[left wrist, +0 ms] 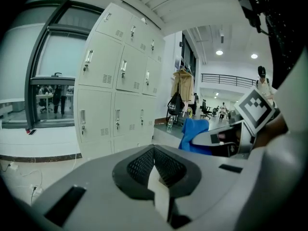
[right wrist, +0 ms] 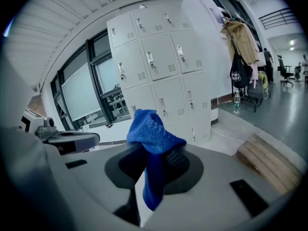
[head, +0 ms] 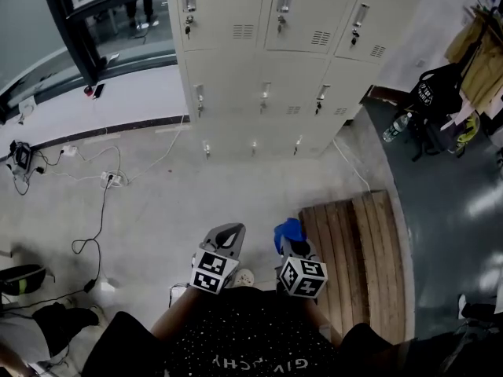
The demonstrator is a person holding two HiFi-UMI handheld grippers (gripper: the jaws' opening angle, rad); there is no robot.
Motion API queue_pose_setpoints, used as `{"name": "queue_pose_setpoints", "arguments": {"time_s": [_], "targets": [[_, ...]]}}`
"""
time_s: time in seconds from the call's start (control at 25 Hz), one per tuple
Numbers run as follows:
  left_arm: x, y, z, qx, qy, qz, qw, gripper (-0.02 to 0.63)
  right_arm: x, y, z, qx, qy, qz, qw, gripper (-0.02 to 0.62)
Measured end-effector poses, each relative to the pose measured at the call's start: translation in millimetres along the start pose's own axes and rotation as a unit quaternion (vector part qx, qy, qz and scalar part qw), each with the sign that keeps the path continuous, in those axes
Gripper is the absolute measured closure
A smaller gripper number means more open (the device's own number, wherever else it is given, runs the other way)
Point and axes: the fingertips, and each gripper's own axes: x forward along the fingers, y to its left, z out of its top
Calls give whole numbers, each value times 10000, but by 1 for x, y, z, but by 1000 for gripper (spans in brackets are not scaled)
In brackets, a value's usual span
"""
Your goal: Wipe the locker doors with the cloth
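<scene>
cloth [right wrist: 151, 134]: nubby knit fabric | lockers [head: 236, 77]: matt pntd metal | pallet [head: 357, 250]: rough wood

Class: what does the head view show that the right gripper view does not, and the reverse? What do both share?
Head view only: the black cable looping across the floor and the person's black shirt. Right gripper view only: a distant office chair. Both: the lockers, the wooden pallet, and the blue cloth clamped in the right gripper.

The head view's top edge is cutting off the pale grey metal lockers [head: 267, 22]; the right gripper [head: 292, 250] is hiding most of the blue knitted cloth [head: 289, 230]. Distant figures [left wrist: 222, 109] in the left gripper view are appearing too small to tell.
</scene>
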Motion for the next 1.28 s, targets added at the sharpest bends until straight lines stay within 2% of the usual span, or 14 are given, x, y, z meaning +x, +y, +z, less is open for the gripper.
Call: {"name": "queue_pose_setpoints", "arguments": {"time_s": [0.28,0.44,0.64,0.76,1.0,1.28], "targets": [[21,1,65,383,-642,35,9972,597,-1,-3,66,-434,-998,-28,9941,514],[21,-3,80,376,-787,-7,9962,597,-8,0,85,-305,-1238,-23,9918,515],[35,-18,73,280,-784,-232,9963,597,-8,1,83,-226,-1292,17,9914,515],[53,-16,74,223,-750,-304,9965,597,4,-13,85,-228,-1228,-117,9921,515],[109,14,82,-248,-602,-384,9971,597,46,-38,108,-175,-1093,-297,9934,515],[194,59,102,-140,-308,-556,9979,597,131,-73,147,-90,-854,-443,9953,515]]}}
